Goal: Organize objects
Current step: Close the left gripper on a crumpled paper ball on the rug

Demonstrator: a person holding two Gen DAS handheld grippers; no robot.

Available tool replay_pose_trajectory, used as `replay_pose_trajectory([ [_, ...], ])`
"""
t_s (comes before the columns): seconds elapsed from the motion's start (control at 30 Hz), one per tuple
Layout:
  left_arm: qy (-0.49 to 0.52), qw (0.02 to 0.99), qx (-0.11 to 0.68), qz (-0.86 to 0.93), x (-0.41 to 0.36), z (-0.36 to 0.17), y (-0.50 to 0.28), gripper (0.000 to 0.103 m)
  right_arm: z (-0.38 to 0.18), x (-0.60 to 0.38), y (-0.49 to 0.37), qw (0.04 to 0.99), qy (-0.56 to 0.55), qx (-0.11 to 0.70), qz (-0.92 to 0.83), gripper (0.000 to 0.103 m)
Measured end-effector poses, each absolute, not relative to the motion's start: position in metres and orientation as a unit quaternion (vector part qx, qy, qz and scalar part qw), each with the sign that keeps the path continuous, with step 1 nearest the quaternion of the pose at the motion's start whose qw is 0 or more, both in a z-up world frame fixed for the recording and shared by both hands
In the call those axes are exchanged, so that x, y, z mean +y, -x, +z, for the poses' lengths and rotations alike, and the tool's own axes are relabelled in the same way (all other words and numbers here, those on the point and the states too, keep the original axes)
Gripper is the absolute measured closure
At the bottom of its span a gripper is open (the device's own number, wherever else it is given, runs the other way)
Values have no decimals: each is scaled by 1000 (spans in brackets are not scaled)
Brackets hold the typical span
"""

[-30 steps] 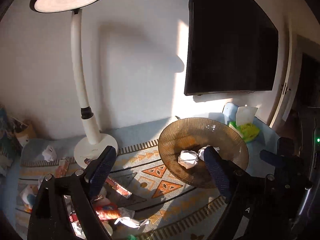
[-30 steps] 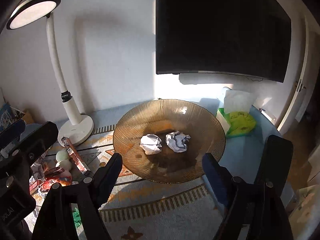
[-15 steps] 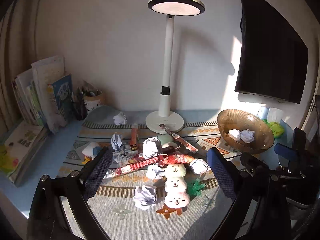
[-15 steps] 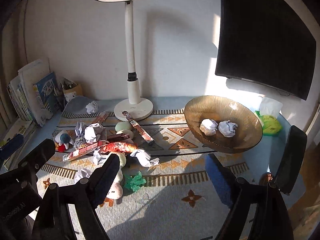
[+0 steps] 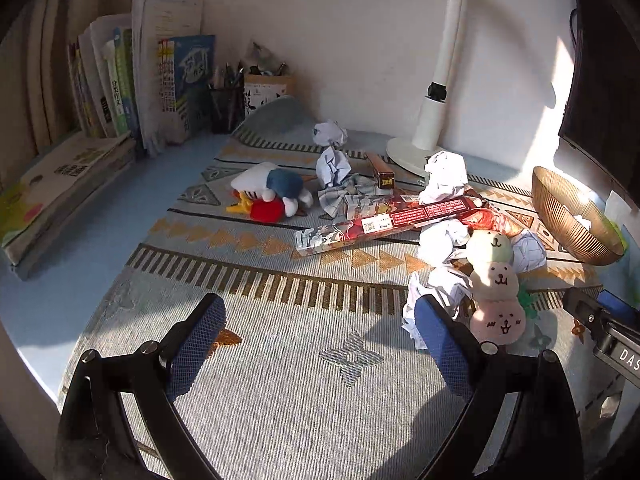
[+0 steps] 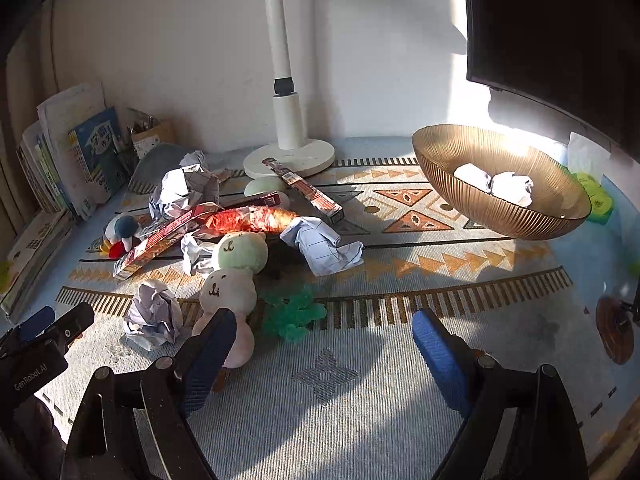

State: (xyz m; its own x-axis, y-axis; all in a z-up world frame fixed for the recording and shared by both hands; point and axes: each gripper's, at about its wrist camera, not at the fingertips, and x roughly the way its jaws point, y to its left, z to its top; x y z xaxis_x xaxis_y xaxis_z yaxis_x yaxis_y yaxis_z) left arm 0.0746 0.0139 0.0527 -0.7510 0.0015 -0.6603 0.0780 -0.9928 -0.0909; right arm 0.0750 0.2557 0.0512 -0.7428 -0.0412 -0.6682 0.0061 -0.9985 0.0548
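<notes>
Hard sunlight glares off the wall (image 6: 472,92) at right; corners darken, edges bend.

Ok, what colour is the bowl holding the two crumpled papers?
Translucent amber-brown with fine ribbing: the bowl shows best in the right wrist view.

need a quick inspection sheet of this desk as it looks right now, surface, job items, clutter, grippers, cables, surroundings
surface: patterned mat on a blue desk; bare in front of both grippers.
job's things: amber bowl at right holds two paper balls; more crumpled paper loose on the mat.
clutter: stacked plush toy, red snack wrapper, long red boxes, bird plush, green trinket.
grippers: left gripper open, nothing between its fingers; right gripper jaws have just been opening, nothing between them.
cables: nothing seen.
surroundings: lamp base, books, pen holder, dark screen, green tissue pack.
</notes>
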Motion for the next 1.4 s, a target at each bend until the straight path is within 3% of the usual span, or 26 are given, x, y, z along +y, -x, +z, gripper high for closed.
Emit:
replay_pose_trajectory([
  [0.5,-397,6,81,-914,5,17,-56,7,23,262,-58,10,-383,-39,-923,14],
  [0.83,-407,-1,92,-909,4,13,-52,7,10,301,-50,45,-401,-169,-899,14],
  [1.4,-408,-18,95,-908,4,12,-51,1,18,287,-57,43,-379,-122,-916,14],
])
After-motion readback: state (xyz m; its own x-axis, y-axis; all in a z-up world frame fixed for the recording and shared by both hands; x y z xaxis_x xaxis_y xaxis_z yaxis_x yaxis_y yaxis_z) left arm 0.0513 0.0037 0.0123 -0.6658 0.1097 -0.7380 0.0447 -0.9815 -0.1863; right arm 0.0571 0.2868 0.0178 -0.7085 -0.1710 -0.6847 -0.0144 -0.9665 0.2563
